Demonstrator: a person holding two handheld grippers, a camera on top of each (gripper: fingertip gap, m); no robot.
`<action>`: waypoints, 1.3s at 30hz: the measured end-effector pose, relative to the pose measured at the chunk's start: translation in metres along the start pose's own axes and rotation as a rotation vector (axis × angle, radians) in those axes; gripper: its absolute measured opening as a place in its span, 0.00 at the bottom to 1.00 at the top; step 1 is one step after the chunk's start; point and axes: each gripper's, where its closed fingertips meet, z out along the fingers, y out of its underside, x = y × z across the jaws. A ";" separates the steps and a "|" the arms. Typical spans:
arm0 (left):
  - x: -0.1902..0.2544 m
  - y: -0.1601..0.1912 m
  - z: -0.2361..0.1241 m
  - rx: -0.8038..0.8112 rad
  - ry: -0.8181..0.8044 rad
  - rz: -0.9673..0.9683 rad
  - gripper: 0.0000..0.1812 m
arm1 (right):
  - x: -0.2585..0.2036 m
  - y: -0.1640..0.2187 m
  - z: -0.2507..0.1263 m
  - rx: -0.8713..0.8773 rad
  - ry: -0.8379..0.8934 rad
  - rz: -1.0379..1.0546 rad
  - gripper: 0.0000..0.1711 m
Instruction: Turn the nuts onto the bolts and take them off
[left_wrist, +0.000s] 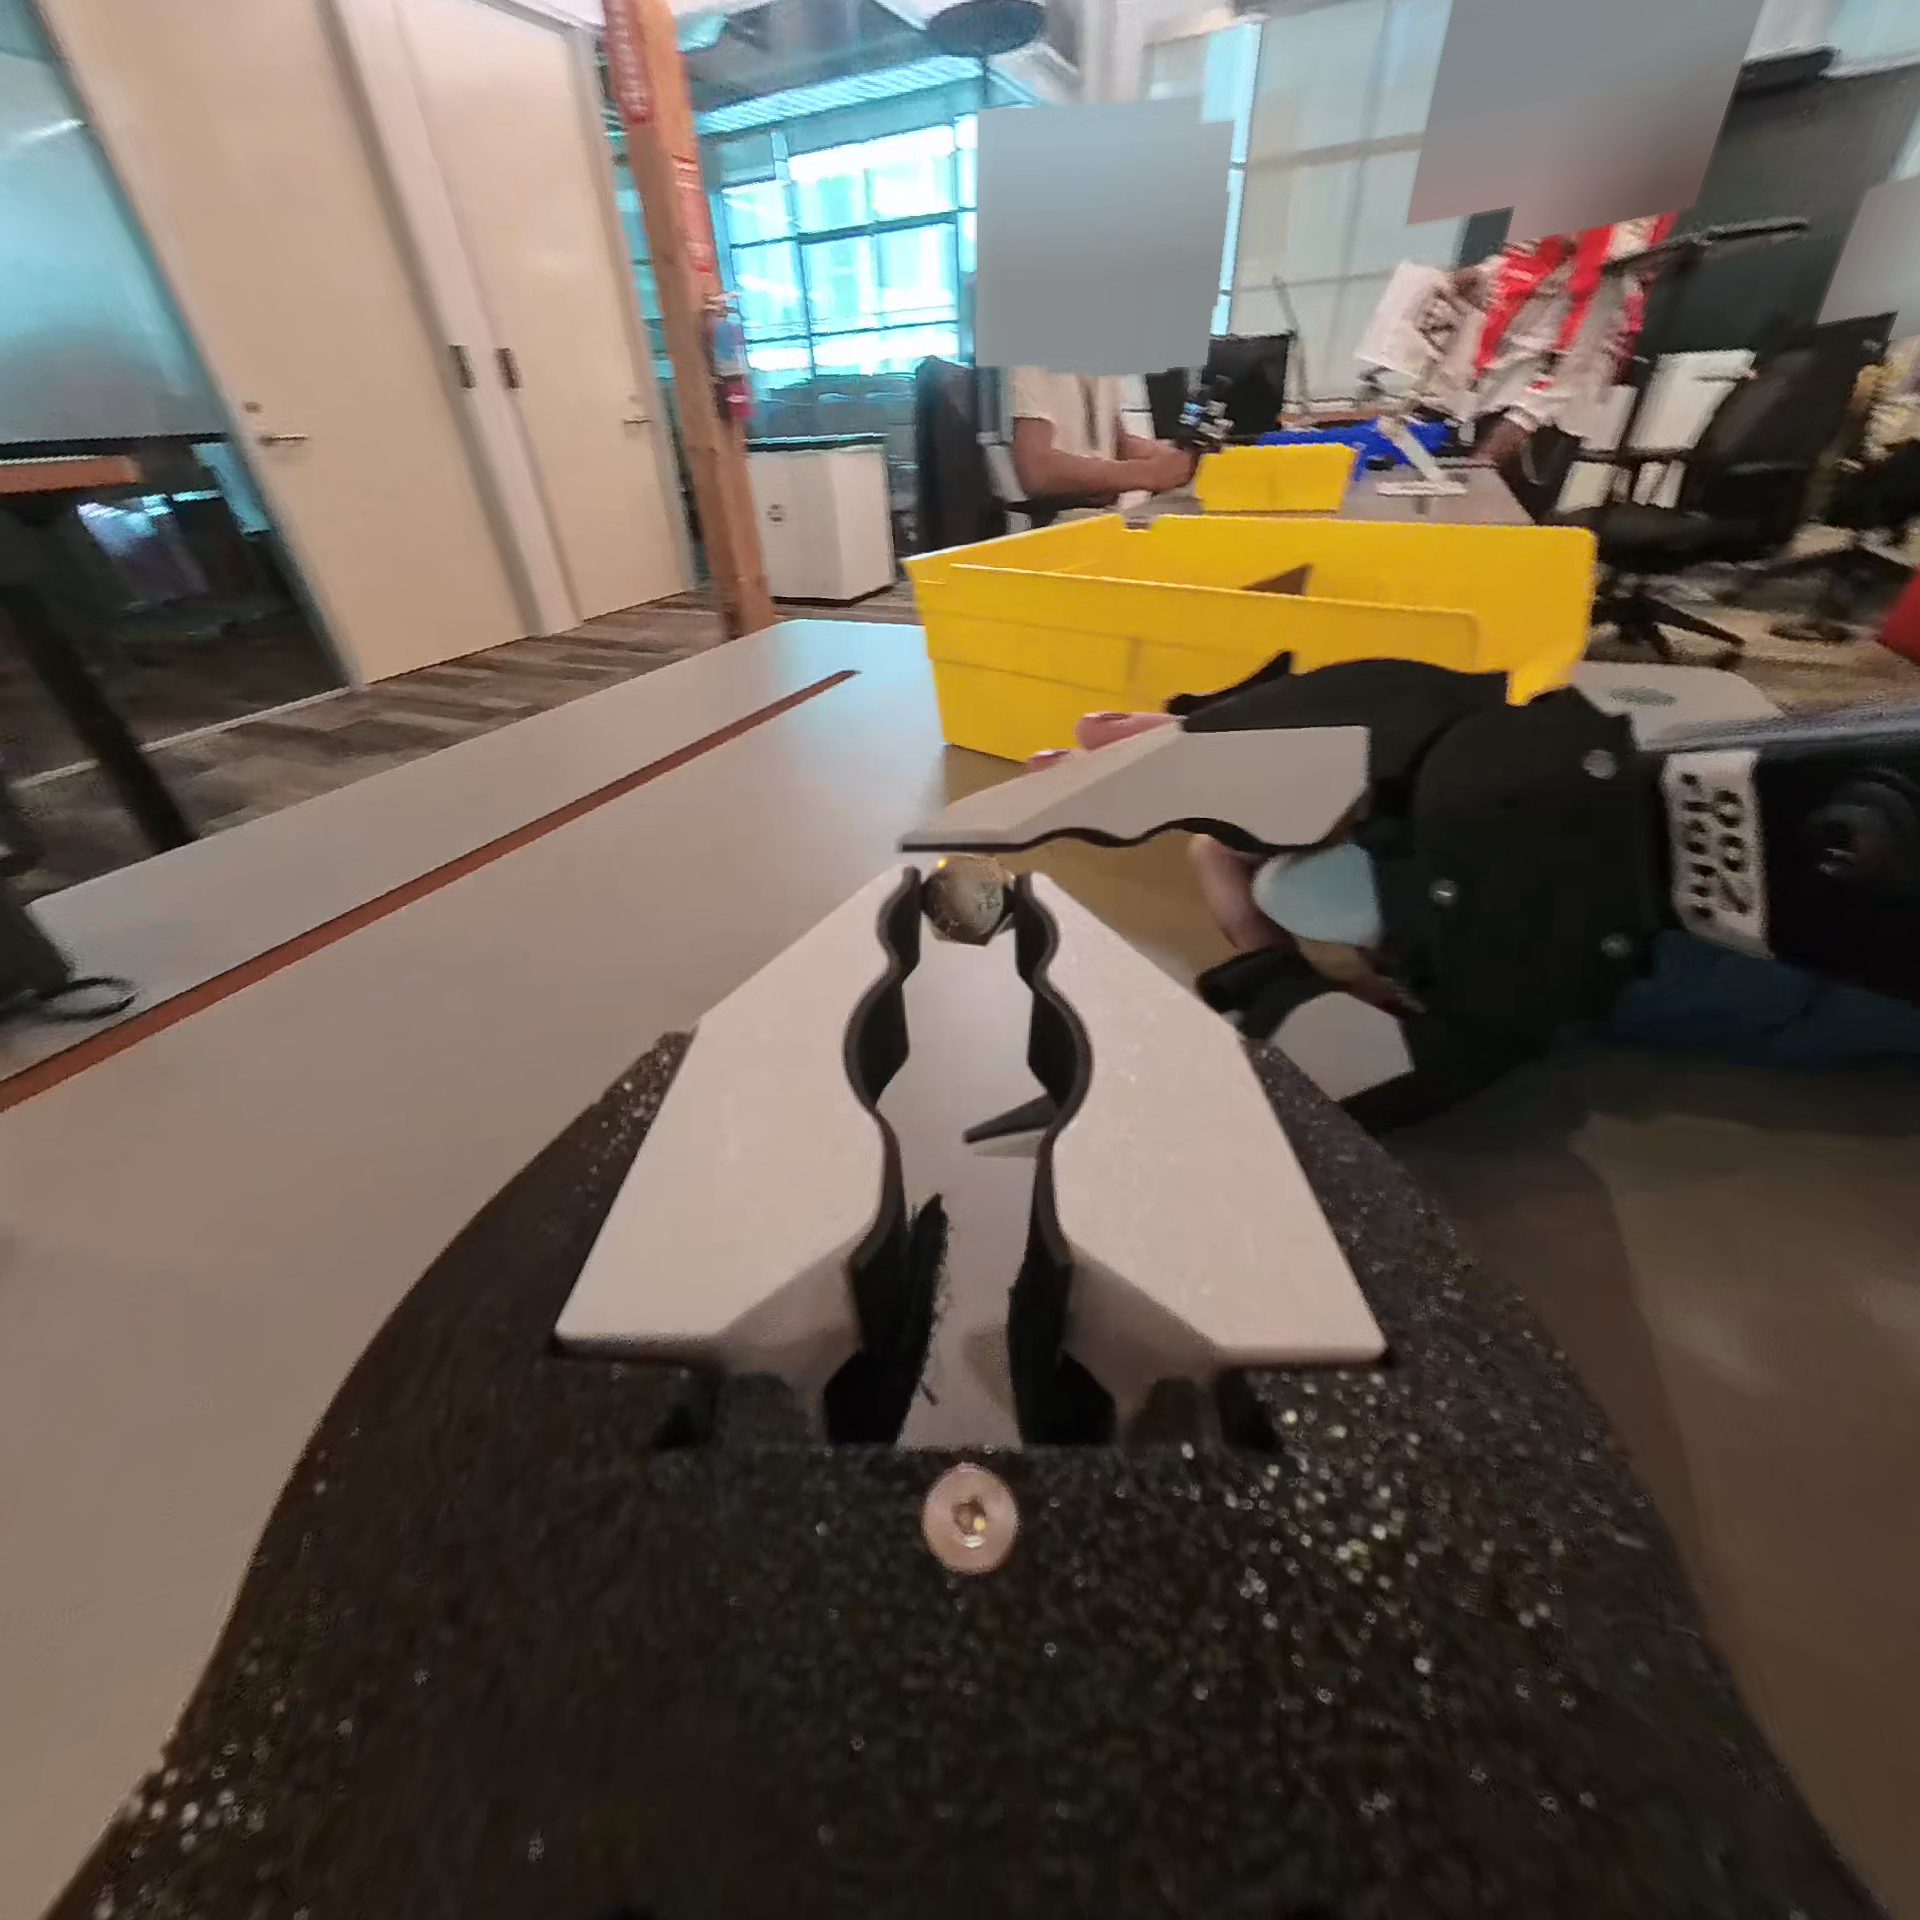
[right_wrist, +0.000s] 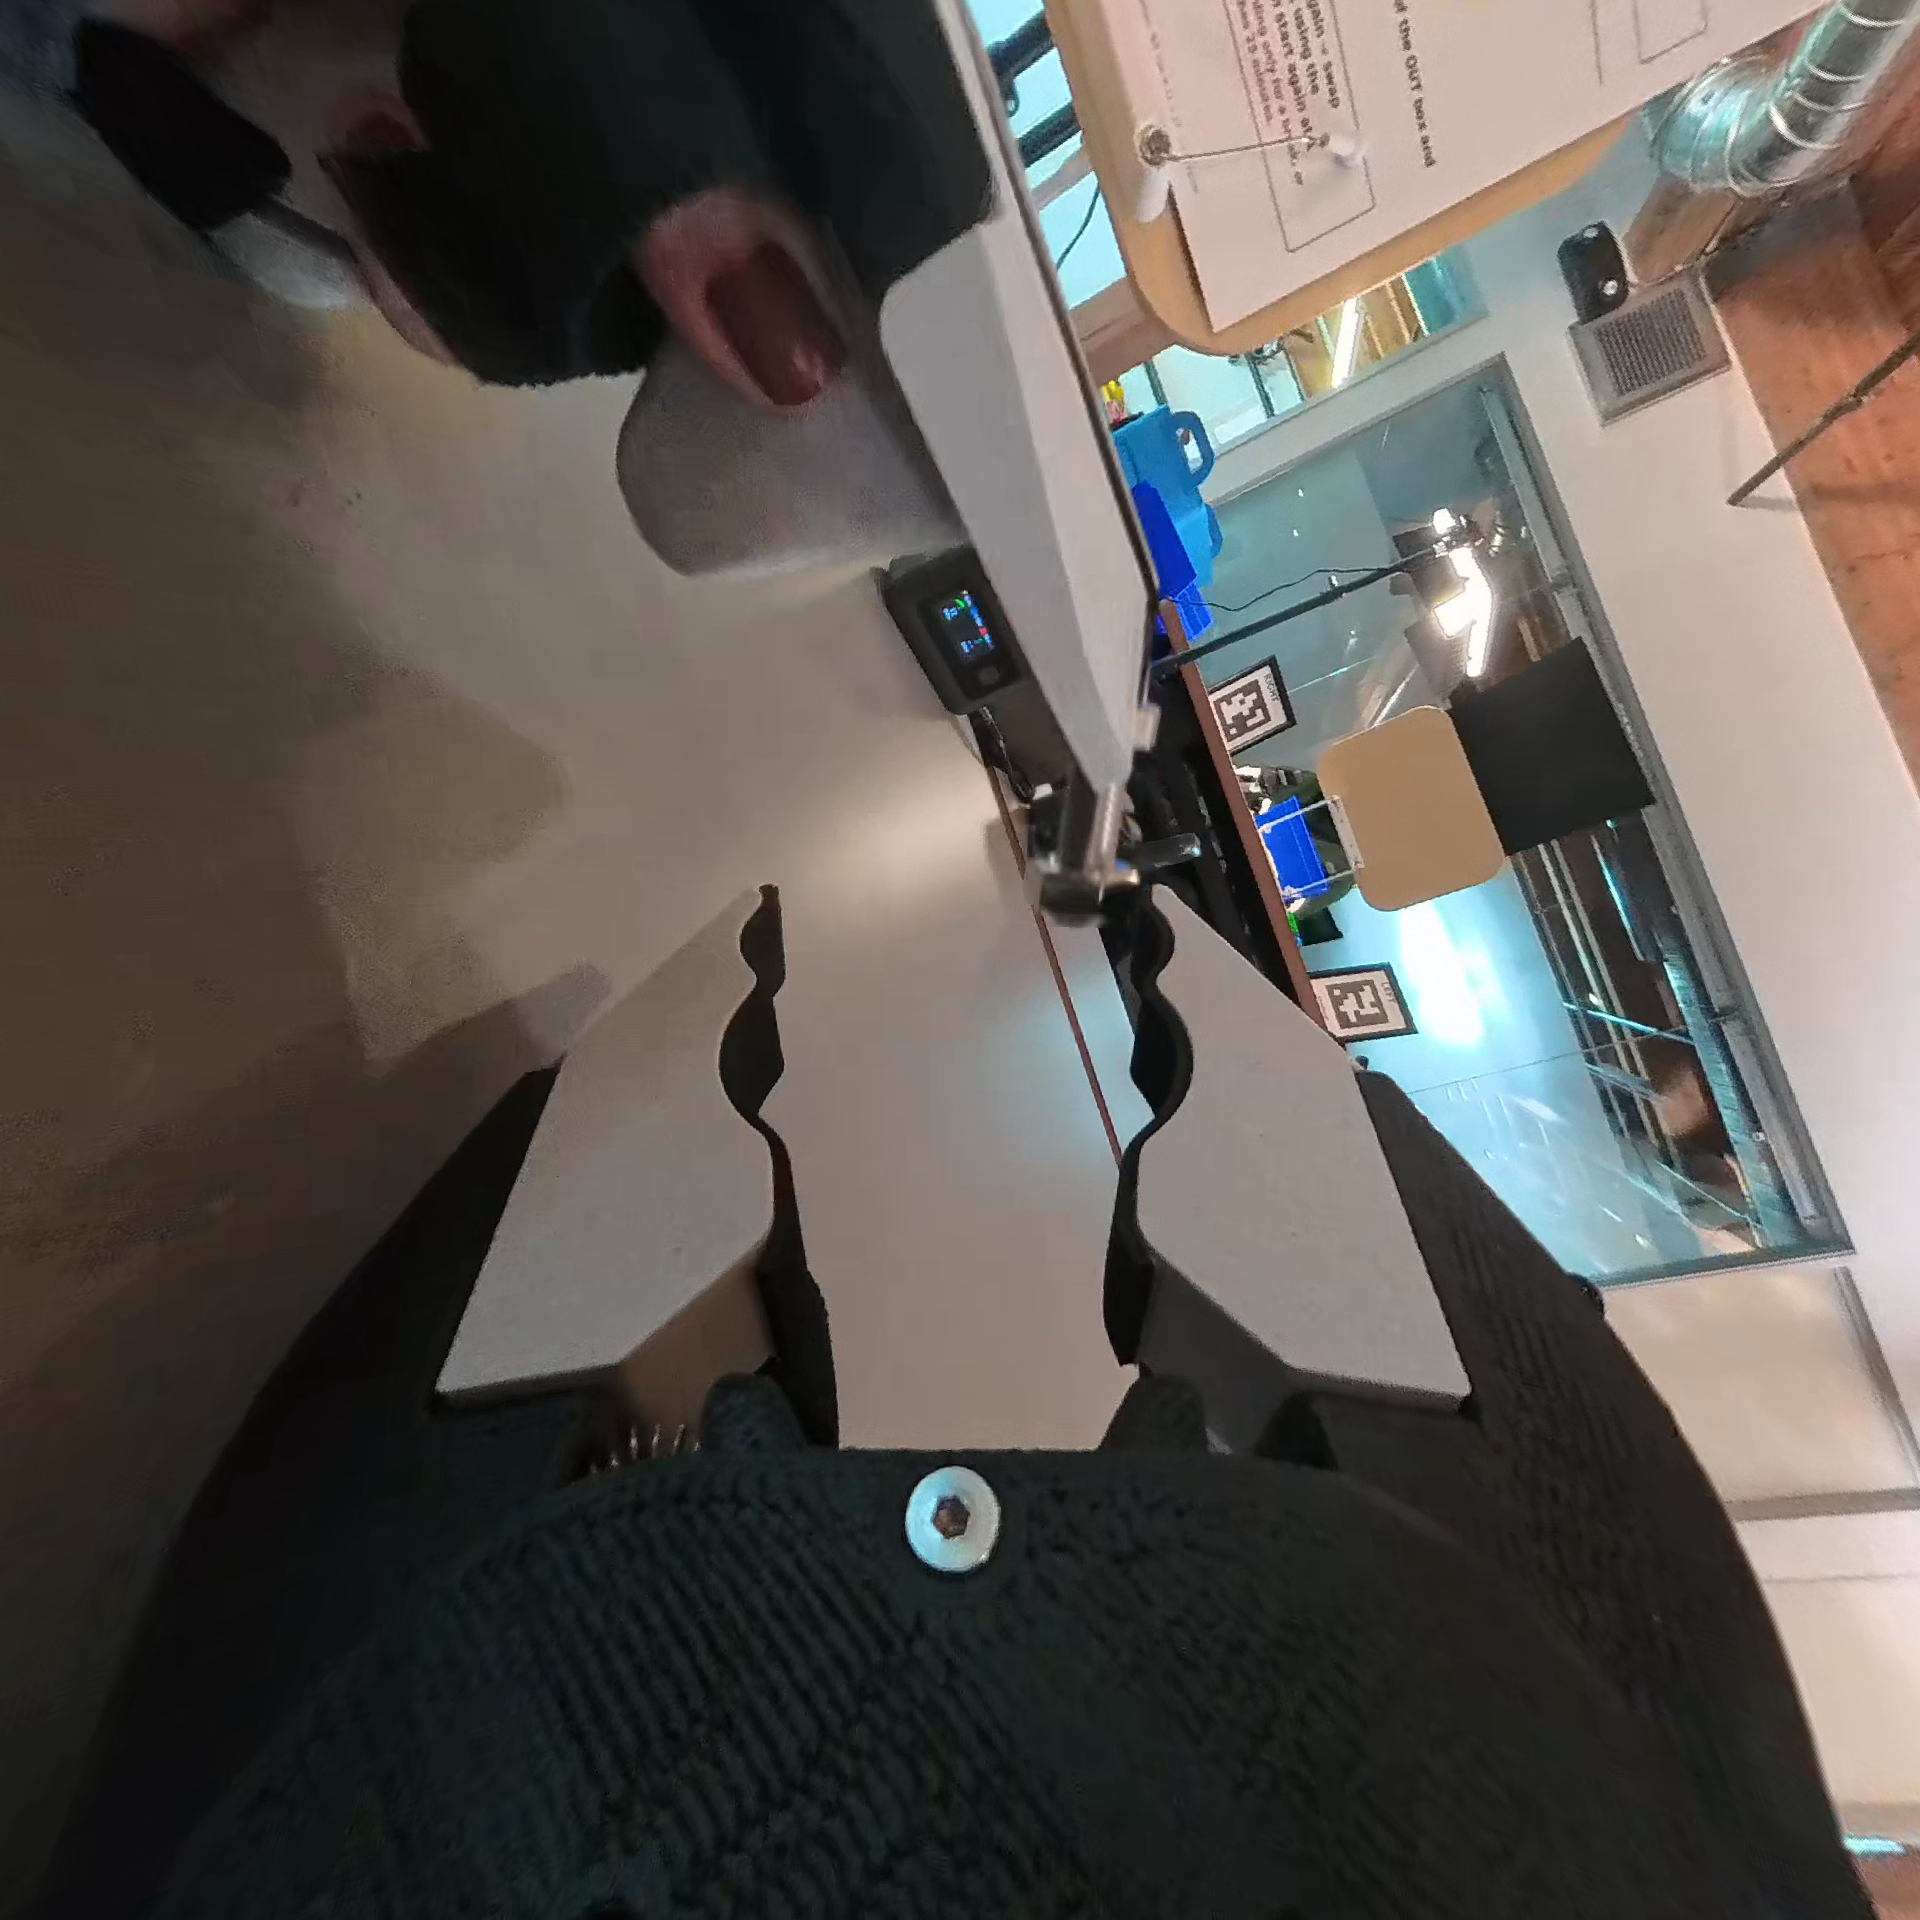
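My left gripper (left_wrist: 966, 881) is shut on a dull metal bolt (left_wrist: 966, 906), pinched at the very fingertips a little above the grey table (left_wrist: 416, 1039). My right gripper reaches in from the right, turned on its side; its upper grey finger (left_wrist: 1143, 795) lies just above the bolt. In the right wrist view my right gripper (right_wrist: 956, 909) is open, and the shiny bolt (right_wrist: 1081, 883) sits just beyond its right fingertip, held by the left gripper's fingers (right_wrist: 1029, 520). I cannot tell whether a nut is on the bolt.
A yellow bin (left_wrist: 1195, 644) stands on the table behind the grippers, with a second one (left_wrist: 1273, 478) farther back. A person (left_wrist: 1070, 436) sits at the far side. A small black device with a screen (right_wrist: 966, 634) sits near the table edge. Left tips to right tips: about 4 centimeters.
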 end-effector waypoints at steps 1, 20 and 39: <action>0.007 0.000 0.002 -0.002 0.031 0.016 0.09 | 0.000 0.000 0.000 0.000 -0.002 0.000 0.39; 0.006 0.000 0.003 -0.009 -0.024 0.076 0.08 | -0.001 -0.003 -0.002 0.014 -0.010 0.009 0.35; -0.007 -0.009 -0.005 0.051 -0.056 -0.006 0.08 | 0.009 -0.011 -0.007 0.069 0.018 0.089 0.29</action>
